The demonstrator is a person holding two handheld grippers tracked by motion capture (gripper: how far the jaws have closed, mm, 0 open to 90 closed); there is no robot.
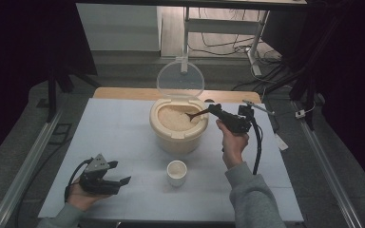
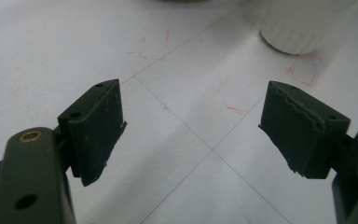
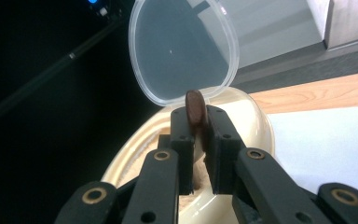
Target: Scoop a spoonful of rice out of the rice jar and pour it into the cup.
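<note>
Rice bins: one (image 1: 178,127), lid (image 1: 180,79) up.
Cups: one (image 1: 177,172).
My right tool (image 1: 212,110): raised, clamping one spoon (image 1: 197,114) over rice.
My left tool (image 1: 119,175): resting on desk (image 1: 119,137), jaws wide, holding nothing.

White table cover (image 1: 123,137) with faint red marks (image 2: 307,70), wooden tabletop edge (image 1: 123,93), metal rails (image 1: 28,161), floor cables (image 1: 228,47)

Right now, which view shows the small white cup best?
High view: the whole white cup stands on the table in front of the rice container. Left gripper view catches just its ribbed base at the top edge.
</note>
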